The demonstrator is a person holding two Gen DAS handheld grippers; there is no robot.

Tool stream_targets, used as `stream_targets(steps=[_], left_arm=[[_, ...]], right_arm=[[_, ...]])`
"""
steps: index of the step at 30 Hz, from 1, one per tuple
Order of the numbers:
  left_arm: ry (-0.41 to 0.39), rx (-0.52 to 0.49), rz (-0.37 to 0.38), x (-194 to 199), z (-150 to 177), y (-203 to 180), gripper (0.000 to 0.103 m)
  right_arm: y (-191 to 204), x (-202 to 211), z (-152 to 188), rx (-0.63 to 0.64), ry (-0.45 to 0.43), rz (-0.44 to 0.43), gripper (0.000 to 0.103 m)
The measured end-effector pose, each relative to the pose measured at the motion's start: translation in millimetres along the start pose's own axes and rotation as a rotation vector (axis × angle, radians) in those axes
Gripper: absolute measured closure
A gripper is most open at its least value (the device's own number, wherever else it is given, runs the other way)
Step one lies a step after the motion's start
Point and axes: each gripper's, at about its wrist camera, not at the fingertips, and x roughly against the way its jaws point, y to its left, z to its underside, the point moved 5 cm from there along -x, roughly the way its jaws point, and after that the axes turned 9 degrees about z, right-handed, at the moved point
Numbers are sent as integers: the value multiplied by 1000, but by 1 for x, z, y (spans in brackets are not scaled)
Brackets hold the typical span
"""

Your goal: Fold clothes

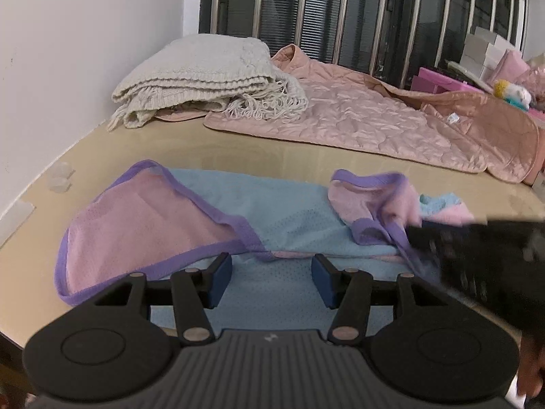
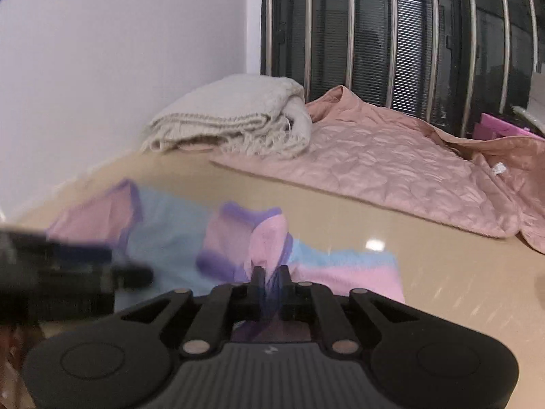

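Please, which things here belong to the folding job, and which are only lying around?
Job:
- blue-pink garment
- right gripper, shut on its purple trim
- left gripper, open above it

Lying about:
- cream blanket
- pink quilt
- pink box

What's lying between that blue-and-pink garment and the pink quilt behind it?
Nothing: only bare tan tabletop separates the garment from the quilt, clearest in the left wrist view.

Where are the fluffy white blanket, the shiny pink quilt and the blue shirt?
white blanket (image 1: 201, 64), left wrist view, on its folded top.
pink quilt (image 1: 357, 116), left wrist view, on its stitched middle.
blue shirt (image 1: 272, 204), left wrist view, on its blue body.
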Motion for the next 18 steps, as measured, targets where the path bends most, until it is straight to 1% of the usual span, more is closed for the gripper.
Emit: stream_targets(steps=[1,2,3,4,5,6,7,9,11,12,13,14,15,16,17,18], left_arm=[[-11,14,5,4,-2,2,50],[-27,25,1,9,-4,5,50],[-43,36,-3,13,-7,8,50],[-59,47,-7,18,-10,11,50],[-74,52,-20,23,-12,14,50],[-85,53,-50,27,-13,18,50],[-91,60,-89,30,-13,23,50],[-102,88,-175,35,-11,35,49],[-105,135,-228,39,-5,45,49],[-101,159,-244,40,-3,50,49],[-94,172,-259,40,1,53,49],[-87,175,-284,40,4,55,49],[-80,170,-310,41,6,55,49],[-74,162,-330,40,8,56,49],[-70,156,-348,40,10,57,49],[-73,153,-368,41,10,58,48]], right_arm=[[-1,5,2,2,-5,-9,92],[-3,11,4,4,-9,-17,86],[-7,20,2,-2,-25,-39,81],[-12,30,0,-10,-40,-63,72],[-20,43,-5,-27,-79,-92,66],[-28,47,-10,-42,-98,-100,65],[-36,51,-15,-57,-116,-106,66],[-43,36,-23,-52,-133,-83,68],[-50,20,-31,-45,-149,-58,69],[-46,7,-32,-54,-112,-103,69],[-42,-6,-33,-64,-71,-154,73],[-35,-15,-32,-69,-30,-210,82],[-28,-23,-31,-74,10,-267,89],[-17,-27,-28,-25,62,-306,93],[-5,-24,-25,60,83,-313,91],[0,-17,-29,114,70,-307,91]])
